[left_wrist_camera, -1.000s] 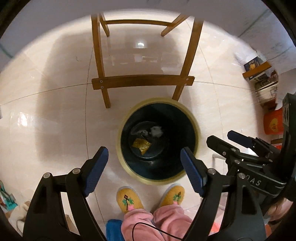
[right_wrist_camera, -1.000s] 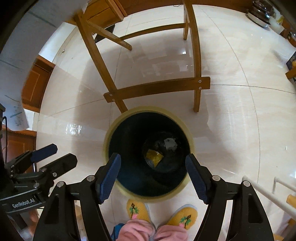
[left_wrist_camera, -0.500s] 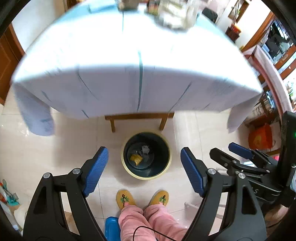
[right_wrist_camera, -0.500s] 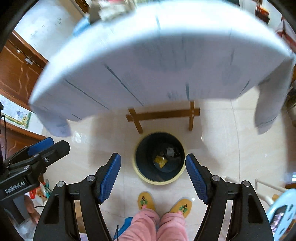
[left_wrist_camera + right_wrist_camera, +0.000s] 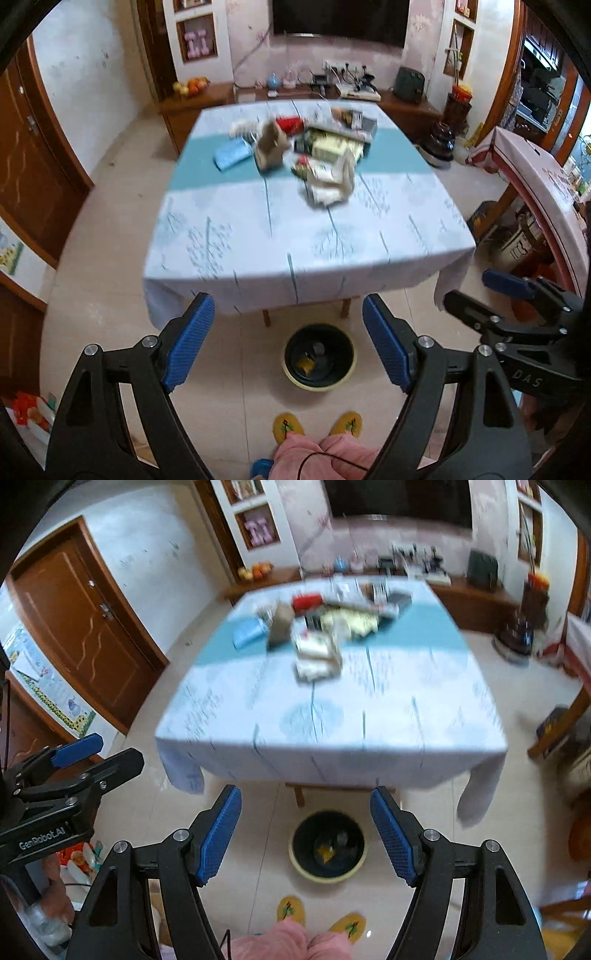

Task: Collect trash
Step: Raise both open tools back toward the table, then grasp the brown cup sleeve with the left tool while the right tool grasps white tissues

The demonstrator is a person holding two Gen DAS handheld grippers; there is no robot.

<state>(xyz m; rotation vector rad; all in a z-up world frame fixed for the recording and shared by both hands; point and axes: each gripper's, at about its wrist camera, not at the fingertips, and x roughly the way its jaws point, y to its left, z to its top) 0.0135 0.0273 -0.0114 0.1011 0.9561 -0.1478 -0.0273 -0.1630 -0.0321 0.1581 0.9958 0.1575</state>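
A table under a pale blue cloth (image 5: 258, 240) carries a blurred pile of trash (image 5: 325, 173): white packets, a brown paper bag (image 5: 271, 147), a blue pack (image 5: 231, 155) and a red item (image 5: 290, 123). On the floor at the table's near edge stands a dark bin with a yellow rim (image 5: 317, 386), holding a yellow wrapper (image 5: 306, 363) and a grey scrap. My left gripper (image 5: 286, 317) hangs high above the bin, open and empty. Beside it, my right gripper (image 5: 306, 794) is also open and empty over the bin (image 5: 328, 880), with the pile (image 5: 317, 653) ahead.
A person's yellow slippers (image 5: 317, 426) and pink trousers stand just behind the bin. There is a brown door (image 5: 92, 627) at the left and a wooden sideboard (image 5: 332, 96) behind the table. A second table with a pink cloth (image 5: 535, 177) is at the right. Bags lie on the floor at lower left (image 5: 29, 413).
Both grippers have risen from just over the bin to above table height and tilted up. The tabletop and its pile have come into view. Both stay open and empty.
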